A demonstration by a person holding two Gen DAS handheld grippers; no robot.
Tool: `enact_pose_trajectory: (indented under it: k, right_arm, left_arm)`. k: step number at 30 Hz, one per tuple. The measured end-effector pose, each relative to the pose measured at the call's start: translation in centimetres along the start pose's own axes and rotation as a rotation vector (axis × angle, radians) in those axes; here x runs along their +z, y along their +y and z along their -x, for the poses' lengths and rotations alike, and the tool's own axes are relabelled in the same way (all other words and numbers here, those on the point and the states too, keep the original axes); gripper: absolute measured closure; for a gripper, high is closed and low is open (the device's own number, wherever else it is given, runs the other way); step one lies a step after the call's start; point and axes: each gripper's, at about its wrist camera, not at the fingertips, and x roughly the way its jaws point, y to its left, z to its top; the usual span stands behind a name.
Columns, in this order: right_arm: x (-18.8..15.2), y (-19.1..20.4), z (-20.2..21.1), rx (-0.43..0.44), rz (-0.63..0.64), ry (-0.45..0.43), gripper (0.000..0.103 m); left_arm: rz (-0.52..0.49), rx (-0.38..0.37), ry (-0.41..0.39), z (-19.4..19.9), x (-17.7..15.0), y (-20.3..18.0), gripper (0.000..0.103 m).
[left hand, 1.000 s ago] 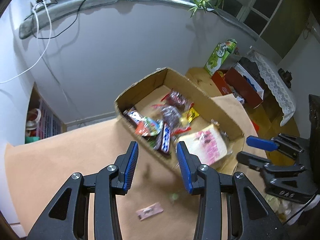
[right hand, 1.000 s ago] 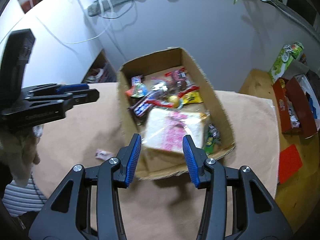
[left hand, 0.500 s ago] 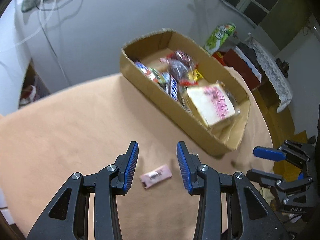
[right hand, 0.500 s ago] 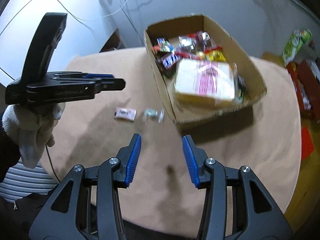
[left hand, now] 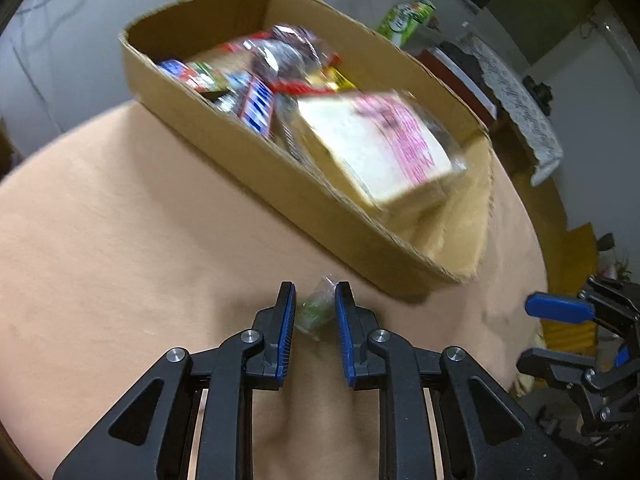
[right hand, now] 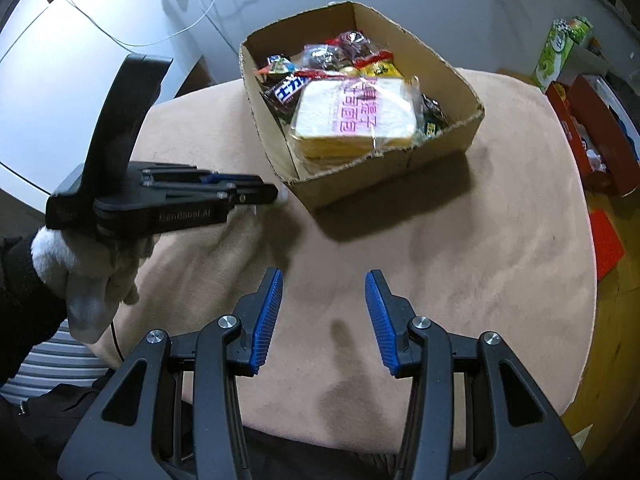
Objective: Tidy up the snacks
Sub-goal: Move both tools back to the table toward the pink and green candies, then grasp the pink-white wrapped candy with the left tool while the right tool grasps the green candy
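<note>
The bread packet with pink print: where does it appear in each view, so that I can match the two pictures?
Left wrist view: bread packet right of centre, in the near end of the cardboard box.
Right wrist view: bread packet above centre, in the near end of the same box.
Shared landmark: the green carton beyond the table, upper right in both.

Bare tabletop in front, box blocking the far side

The cardboard box (right hand: 384, 160) stands on the table (right hand: 480, 280), its near wall an obstacle; the left gripper (right hand: 276, 196) reaches in just beside its corner.
</note>
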Motion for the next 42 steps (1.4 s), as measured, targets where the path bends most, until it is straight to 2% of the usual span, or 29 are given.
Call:
enact_pose_trajectory:
  k: [3, 8, 10, 14, 15, 19, 22, 25, 27, 28, 31, 36, 40, 42]
  right_arm:
    - [-0.3, 0.0, -0.5, 0.004, -0.001, 0.01, 0.058]
    - [-0.6, 0.4, -1.1, 0.021, 0.032, 0.012, 0.058]
    - [-0.5, 0.7, -1.4, 0.022, 0.065, 0.011, 0.058]
    - [-0.1, 1.4, -2.3, 0.05, 0.116, 0.04, 0.044]
    - [-0.1, 1.5, -2.5, 0.06, 0.108, 0.043, 0.044]
    - [0.4, 1.8, -4.1, 0.082, 0.035, 0.074, 0.044]
    - [0.6, 1.5, -5.4, 0.117, -0.079, 0.08, 0.044]
    - [0.6, 1.5, -6.4, 0.101, -0.156, 0.075, 0.044]
    - [0.7, 1.9, -7.1, 0.09, -0.182, 0.078, 0.044]
    - [0.7, 2.1, -7.3, 0.083, -0.189, 0.077, 0.044]
    - [0.7, 2.6, -7.8, 0.057, -0.228, 0.067, 0.044]
    - [1.4, 3.5, -8.9, 0.019, -0.281, 0.055, 0.044]
    - [1.9, 4.2, -9.3, -0.016, -0.269, 0.051, 0.044]
    - [1.9, 4.7, -9.5, -0.04, -0.244, 0.056, 0.048]
  left_arm:
    - [-0.029, -0.045, 0.017, -0.2, -1.1, -1.2, 0.085]
    - [-0.093, -0.057, 0.041, 0.2, -2.2, -2.6, 0.085]
    - [-0.106, -0.035, 0.04, 0.9, -2.3, -2.7, 0.084]
    - [-0.15, 0.01, -0.024, 3.7, -2.8, -1.9, 0.075]
    - [-0.154, 0.026, -0.027, 4.2, -3.1, -1.2, 0.073]
    - [-0.167, 0.111, -0.013, 5.0, -4.1, 1.5, 0.072]
    - [-0.158, 0.135, -0.005, 5.2, -4.3, 2.9, 0.071]
    - [-0.177, 0.164, 0.008, 5.0, -4.4, 3.4, 0.071]
    - [-0.192, 0.18, 0.022, 4.5, -4.3, 3.3, 0.058]
    - [-0.209, 0.195, 0.016, 4.4, -4.2, 3.2, 0.056]
    - [-0.27, 0.211, 0.016, 4.2, -4.1, 2.8, 0.056]
    - [-0.311, 0.225, 0.038, 3.4, -4.2, 3.3, 0.056]
    - [-0.332, 0.218, 0.035, 3.0, -4.7, 2.8, 0.056]
    - [-0.328, 0.202, 0.028, 2.9, -4.8, 2.5, 0.059]
